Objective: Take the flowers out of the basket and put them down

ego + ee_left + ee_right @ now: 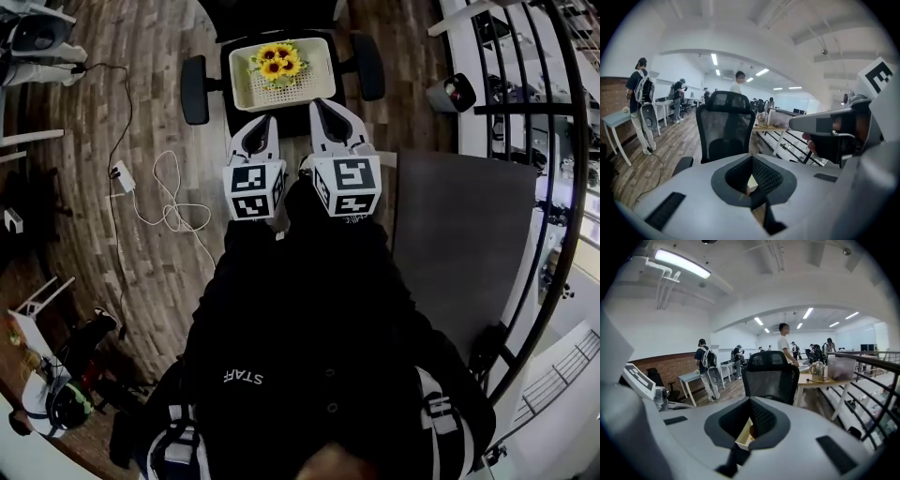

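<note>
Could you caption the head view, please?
Shut left claw and shut right claw face sunflowers in a white basket on a chair.

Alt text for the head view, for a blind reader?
A white basket of sunflowers sits on a black office chair over a wood floor. The left gripper and right gripper, both shut and empty, point toward it side by side.

I list: flowers (278,61) yellow, dark-centred, green-leaved; basket (328,75) cream, grid-perforated; chair (194,90) black; floor (141,122) brown plank-grain; cable (169,214) white; left gripper (266,120) and right gripper (320,103) pale grey, cubes black-and-white squares.
</note>
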The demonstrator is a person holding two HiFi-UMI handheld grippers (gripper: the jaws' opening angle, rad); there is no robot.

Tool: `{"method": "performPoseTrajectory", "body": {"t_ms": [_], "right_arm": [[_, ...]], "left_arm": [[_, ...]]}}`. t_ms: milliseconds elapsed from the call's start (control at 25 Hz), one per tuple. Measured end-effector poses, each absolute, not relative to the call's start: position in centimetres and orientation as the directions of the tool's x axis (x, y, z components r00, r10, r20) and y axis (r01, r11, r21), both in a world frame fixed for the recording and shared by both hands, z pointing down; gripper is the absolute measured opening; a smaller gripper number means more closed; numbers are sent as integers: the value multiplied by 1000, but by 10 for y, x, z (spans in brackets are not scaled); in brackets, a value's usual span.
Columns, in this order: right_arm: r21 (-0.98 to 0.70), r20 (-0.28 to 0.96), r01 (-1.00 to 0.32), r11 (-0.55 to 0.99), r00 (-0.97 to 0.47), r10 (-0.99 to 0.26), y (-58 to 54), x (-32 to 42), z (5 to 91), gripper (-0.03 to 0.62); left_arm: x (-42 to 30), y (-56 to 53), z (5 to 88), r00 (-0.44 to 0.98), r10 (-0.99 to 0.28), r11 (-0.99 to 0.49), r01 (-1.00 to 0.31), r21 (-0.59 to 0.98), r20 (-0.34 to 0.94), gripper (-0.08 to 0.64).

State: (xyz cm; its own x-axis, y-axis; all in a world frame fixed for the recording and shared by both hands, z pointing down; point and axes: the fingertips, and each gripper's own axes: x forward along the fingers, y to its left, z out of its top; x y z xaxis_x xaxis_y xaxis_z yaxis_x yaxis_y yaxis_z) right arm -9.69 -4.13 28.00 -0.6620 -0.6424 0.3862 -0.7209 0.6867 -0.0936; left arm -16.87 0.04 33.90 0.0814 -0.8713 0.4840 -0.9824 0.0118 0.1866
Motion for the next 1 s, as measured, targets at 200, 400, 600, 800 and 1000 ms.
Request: {"method": "performPoseTrajectory", "body": {"t_ms": [200, 400, 600, 800, 1000], "right_arm": [[-114, 439, -696, 709, -676, -592, -89, -87, 315, 12], [-138, 480, -685, 715, -678, -557, -117, -86, 341, 12], [-152, 523, -677, 720, -674, -522, -127, -91, 375, 12], [-156, 577, -688, 709, -646, -500, -135, -105, 431, 12], [-148, 628, -710, 689, -606, -489, -157, -119, 502, 12]], "left_arm": [[-156, -43, 368, 66, -846, 45, -980, 194, 528, 2], [-157, -62, 394, 43, -824, 86, -976, 199, 565, 2], [-162, -69, 434, 14, -787, 140, -970, 200, 617, 2], [-186, -80, 490, -17, -754, 208, -954, 214, 656, 3], [-209, -102, 555, -33, -723, 238, -949, 204, 690, 3]]}}
